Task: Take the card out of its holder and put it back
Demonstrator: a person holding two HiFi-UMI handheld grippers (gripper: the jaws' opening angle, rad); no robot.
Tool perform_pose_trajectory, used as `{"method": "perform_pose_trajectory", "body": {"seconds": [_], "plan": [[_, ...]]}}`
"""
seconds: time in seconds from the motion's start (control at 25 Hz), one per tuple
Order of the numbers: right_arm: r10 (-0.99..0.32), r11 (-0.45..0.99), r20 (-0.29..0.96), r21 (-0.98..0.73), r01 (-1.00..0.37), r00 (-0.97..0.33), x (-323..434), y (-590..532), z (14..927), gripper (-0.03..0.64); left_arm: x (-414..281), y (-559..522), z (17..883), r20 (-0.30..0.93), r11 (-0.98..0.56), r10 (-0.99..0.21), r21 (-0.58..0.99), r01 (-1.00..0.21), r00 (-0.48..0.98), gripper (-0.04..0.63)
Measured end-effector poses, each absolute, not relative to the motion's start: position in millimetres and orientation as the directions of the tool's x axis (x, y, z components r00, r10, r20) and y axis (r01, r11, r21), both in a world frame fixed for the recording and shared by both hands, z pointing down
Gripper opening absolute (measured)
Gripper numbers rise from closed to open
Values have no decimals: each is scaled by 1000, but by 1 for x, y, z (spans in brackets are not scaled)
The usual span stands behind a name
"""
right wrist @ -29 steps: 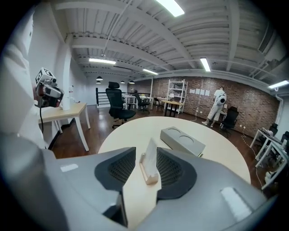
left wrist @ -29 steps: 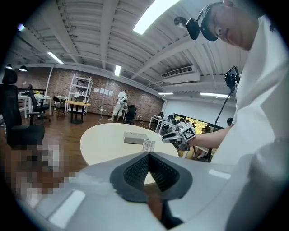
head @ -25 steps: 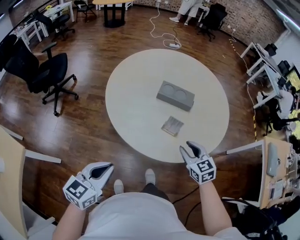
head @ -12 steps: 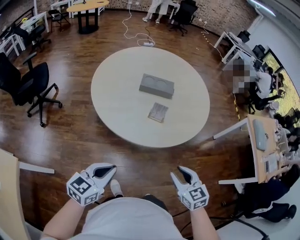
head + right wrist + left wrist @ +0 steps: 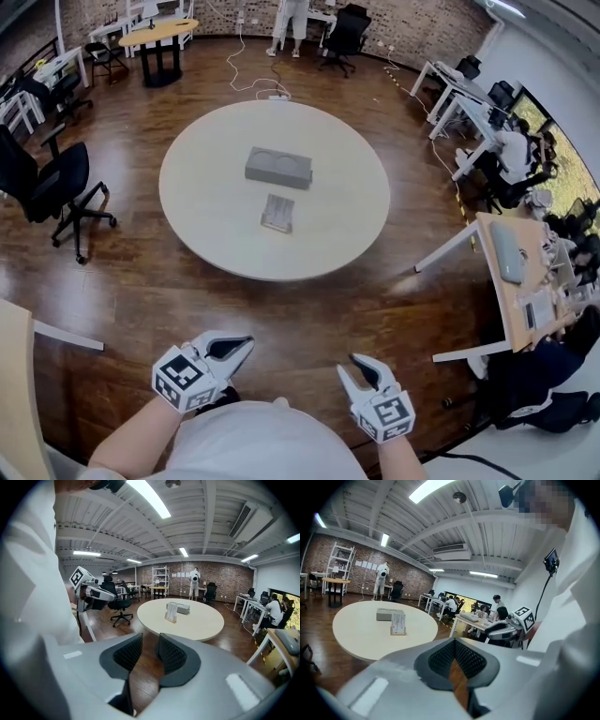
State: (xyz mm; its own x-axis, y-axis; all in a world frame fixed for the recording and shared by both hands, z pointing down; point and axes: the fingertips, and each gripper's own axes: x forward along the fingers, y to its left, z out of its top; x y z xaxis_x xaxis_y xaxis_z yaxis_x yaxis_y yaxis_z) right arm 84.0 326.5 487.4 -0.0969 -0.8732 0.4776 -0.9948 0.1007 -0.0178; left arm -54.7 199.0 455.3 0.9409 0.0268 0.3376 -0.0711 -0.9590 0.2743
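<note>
Card unreadably small; left gripper jaws together, right gripper jaws apart, just narrowing, empty.

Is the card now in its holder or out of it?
In. The right gripper view shows the card standing upright in its holder on the round table.

no legible text, no readable labels
</note>
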Motion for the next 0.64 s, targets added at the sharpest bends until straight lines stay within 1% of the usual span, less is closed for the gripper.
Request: {"method": "perform_pose_trajectory", "body": {"seconds": [0.24, 0.4, 0.64], "plan": [[-885, 115, 454, -13, -993, -108, 106, 371, 480, 113, -24, 265, 453, 346, -965, 47, 258, -47, 937, 5], [-891, 127, 437, -15, -992, -121, 113, 394, 477, 110, -14, 292, 455, 356, -964, 42, 258, -55, 934, 5], [-895, 115, 434, -6, -993, -106, 125, 431, 483, 110, -2, 327, 465, 364, -965, 51, 259, -48, 930, 5]]}}
